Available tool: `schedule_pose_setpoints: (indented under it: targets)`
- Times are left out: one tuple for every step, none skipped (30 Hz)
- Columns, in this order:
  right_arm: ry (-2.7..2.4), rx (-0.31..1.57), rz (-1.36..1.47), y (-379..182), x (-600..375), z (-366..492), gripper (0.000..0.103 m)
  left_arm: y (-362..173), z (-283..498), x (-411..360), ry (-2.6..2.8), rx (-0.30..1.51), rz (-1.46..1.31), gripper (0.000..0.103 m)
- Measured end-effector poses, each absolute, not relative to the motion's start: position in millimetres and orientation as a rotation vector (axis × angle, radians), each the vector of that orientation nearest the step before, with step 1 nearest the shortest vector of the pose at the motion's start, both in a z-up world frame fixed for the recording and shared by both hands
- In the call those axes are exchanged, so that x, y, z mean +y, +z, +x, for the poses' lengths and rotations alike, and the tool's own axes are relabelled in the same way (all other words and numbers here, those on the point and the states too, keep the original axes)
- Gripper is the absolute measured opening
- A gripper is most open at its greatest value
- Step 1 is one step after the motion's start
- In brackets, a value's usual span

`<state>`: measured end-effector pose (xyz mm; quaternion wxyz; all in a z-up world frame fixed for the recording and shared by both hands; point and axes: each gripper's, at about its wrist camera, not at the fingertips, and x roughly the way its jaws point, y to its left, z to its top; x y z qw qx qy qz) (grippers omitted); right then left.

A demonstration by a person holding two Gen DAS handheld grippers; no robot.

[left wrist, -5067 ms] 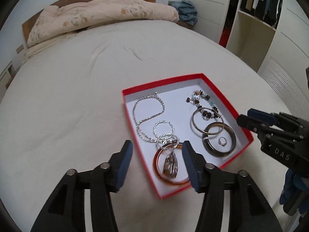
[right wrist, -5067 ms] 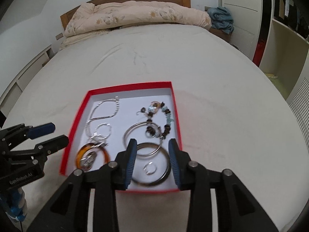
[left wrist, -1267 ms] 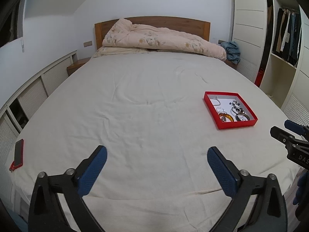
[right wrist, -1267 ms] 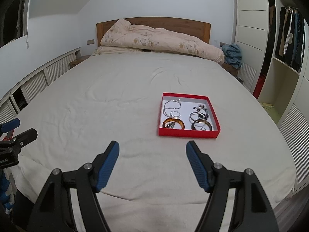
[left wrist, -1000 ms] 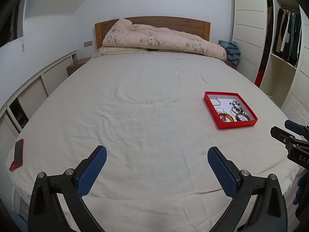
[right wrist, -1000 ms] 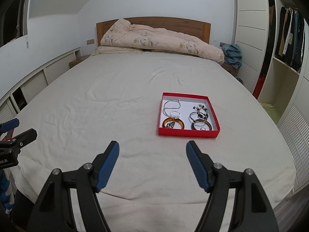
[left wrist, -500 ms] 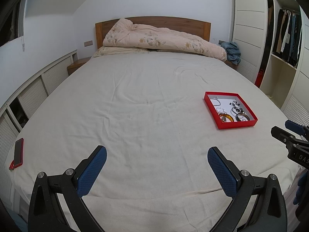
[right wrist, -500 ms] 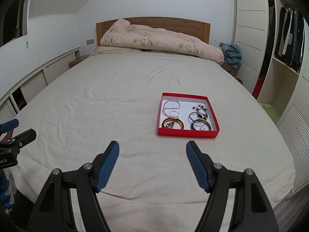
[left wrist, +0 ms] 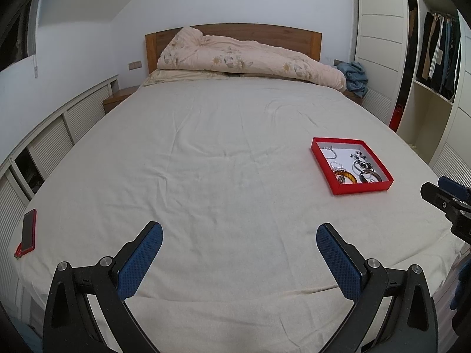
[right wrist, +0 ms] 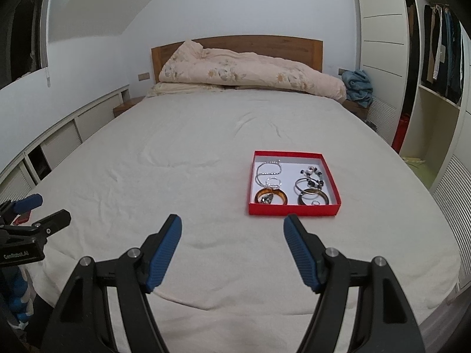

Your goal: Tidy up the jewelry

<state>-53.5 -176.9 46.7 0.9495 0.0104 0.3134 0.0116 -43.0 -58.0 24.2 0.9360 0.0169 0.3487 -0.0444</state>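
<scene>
Bedroom with a wide beige bed point(right wrist: 206, 176), where the red jewelry tray point(right wrist: 293, 209) lies with all pieces inside, so the left gripper point(left wrist: 239, 256) and right gripper point(right wrist: 232, 248) wait far back, wide open and empty.

Matt cloth sheet point(right wrist: 206, 147), wooden headboard point(right wrist: 235, 44), seemingly cardboard red box point(right wrist: 293, 209) holding shiny metal bangles point(right wrist: 306, 186).

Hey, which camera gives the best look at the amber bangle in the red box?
The right wrist view: the amber bangle shows as a whole ring, facing the camera. In the left wrist view it is smaller, off to the right and partly hidden by the box wall.
</scene>
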Motion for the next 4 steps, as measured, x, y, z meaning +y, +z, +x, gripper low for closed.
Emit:
schedule_pose_setpoints:
  targets:
    - [0.025,0.638,0.021,46.5,-176.3,-53.1,0.070,23.6,-42.9,-58.3,-0.091,0.714,0.034,0.102]
    - [0.024,0.641,0.019,45.7,-176.4,-52.4,0.070,23.7,-42.4,-58.3,-0.092,0.714,0.033,0.102]
    - [0.023,0.643,0.017,45.3,-175.5,-51.7,0.070,23.3,-42.2,-58.1,-0.092,0.715,0.031,0.102]
    - [0.022,0.646,0.016,44.6,-175.0,-50.8,0.070,23.0,-41.8,-57.5,-0.091,0.715,0.029,0.102]
